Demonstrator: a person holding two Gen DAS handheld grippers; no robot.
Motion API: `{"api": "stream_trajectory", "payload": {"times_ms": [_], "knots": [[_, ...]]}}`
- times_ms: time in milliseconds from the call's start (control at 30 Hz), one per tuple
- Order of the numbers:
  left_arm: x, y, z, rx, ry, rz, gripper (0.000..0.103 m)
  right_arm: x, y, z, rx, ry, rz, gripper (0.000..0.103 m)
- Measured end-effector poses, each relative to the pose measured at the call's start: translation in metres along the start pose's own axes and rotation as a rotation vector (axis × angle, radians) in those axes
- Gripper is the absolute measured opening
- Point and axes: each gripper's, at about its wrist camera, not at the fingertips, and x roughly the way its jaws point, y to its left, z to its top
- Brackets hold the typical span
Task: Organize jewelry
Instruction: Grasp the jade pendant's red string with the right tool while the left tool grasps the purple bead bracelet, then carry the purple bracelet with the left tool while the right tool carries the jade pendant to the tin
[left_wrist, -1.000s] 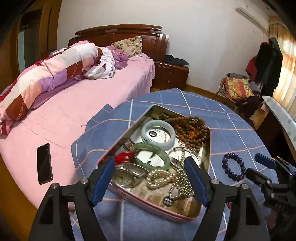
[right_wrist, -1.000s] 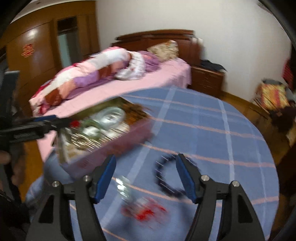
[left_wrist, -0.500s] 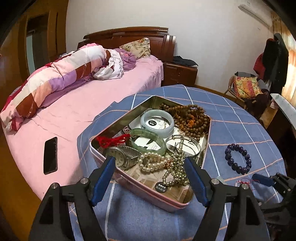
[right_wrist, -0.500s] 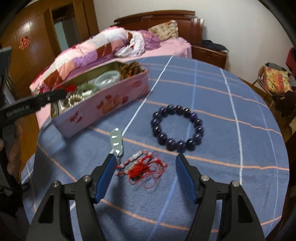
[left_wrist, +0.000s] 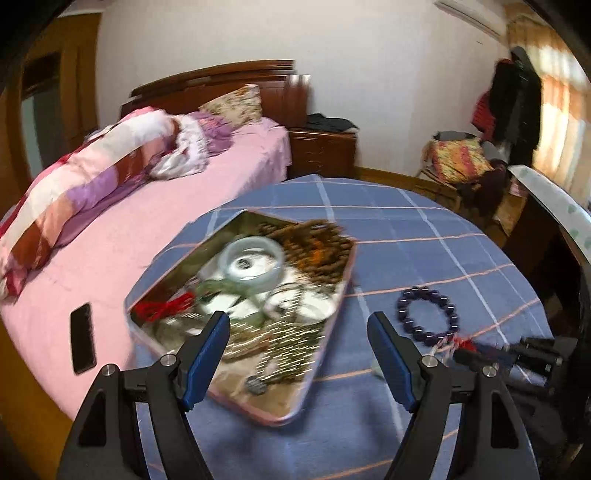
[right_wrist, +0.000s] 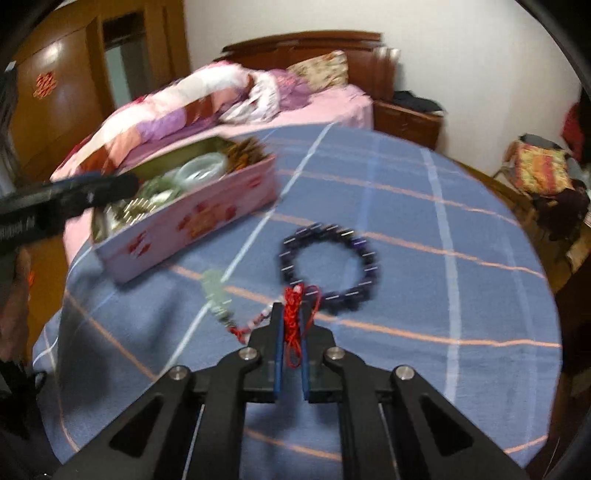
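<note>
Right tongs (right_wrist: 291, 314) have just clamped the red cord pendant (right_wrist: 293, 306) beside the pink tin (right_wrist: 192, 221); left tongs (left_wrist: 299, 325) gape empty; next, lift it into the tin.

A home bedroom. A bed (left_wrist: 192, 206) with a pink sheet, rolled quilt (left_wrist: 92, 184) and wooden headboard (left_wrist: 207, 81) stands beside the table (left_wrist: 424, 236). Coats (left_wrist: 517, 107) hang near the curtained window.

Left gripper (left_wrist: 298, 334) jaws wide — over the jewelry tin (left_wrist: 325, 343).

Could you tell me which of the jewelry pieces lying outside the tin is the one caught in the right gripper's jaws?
The red cord necklace with the pale green pendant; the right gripper pinches its cord, while the dark purple bead bracelet lies free.
</note>
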Motion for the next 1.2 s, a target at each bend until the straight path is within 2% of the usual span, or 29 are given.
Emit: {"api": "stream_trajectory", "payload": {"times_ms": [200, 333, 467, 600, 667, 733, 833, 933, 1000, 1033, 1200], "knots": [[0.015, -0.045, 0.013, 0.097, 0.009, -0.061, 0.077, -0.013, -0.047, 0.001, 0.083, -0.026, -0.115, 0.009], [0.037, -0.071, 0.015, 0.145, 0.054, -0.086, 0.077, -0.014, -0.071, -0.003, 0.131, -0.031, -0.182, 0.009], [0.059, -0.088, 0.013, 0.171, 0.095, -0.087, 0.077, -0.015, -0.082, -0.005, 0.164, -0.033, -0.183, 0.009], [0.074, -0.101, 0.007, 0.187, 0.133, -0.083, 0.076, -0.013, -0.077, -0.003, 0.157, -0.045, -0.158, 0.009], [0.081, -0.103, 0.004, 0.187, 0.166, -0.097, 0.063, -0.012, -0.074, -0.004, 0.149, -0.049, -0.147, 0.009], [0.09, -0.104, 0.001, 0.176, 0.204, -0.107, 0.057, -0.01, -0.071, -0.003, 0.146, -0.05, -0.139, 0.009], [0.101, -0.099, -0.002, 0.153, 0.242, -0.11, 0.056, -0.009, -0.07, -0.005, 0.145, -0.051, -0.132, 0.009], [0.101, -0.1, -0.003, 0.163, 0.232, -0.107, 0.051, -0.008, -0.071, -0.006, 0.147, -0.049, -0.128, 0.009], [0.099, -0.101, -0.003, 0.173, 0.222, -0.112, 0.032, -0.008, -0.069, -0.007, 0.146, -0.048, -0.124, 0.009], [0.098, -0.102, -0.003, 0.18, 0.221, -0.115, 0.015, -0.007, -0.068, -0.007, 0.144, -0.048, -0.121, 0.009], [0.093, -0.104, -0.004, 0.192, 0.21, -0.119, 0.014, -0.013, -0.064, -0.005, 0.132, -0.068, -0.111, 0.009]]}}
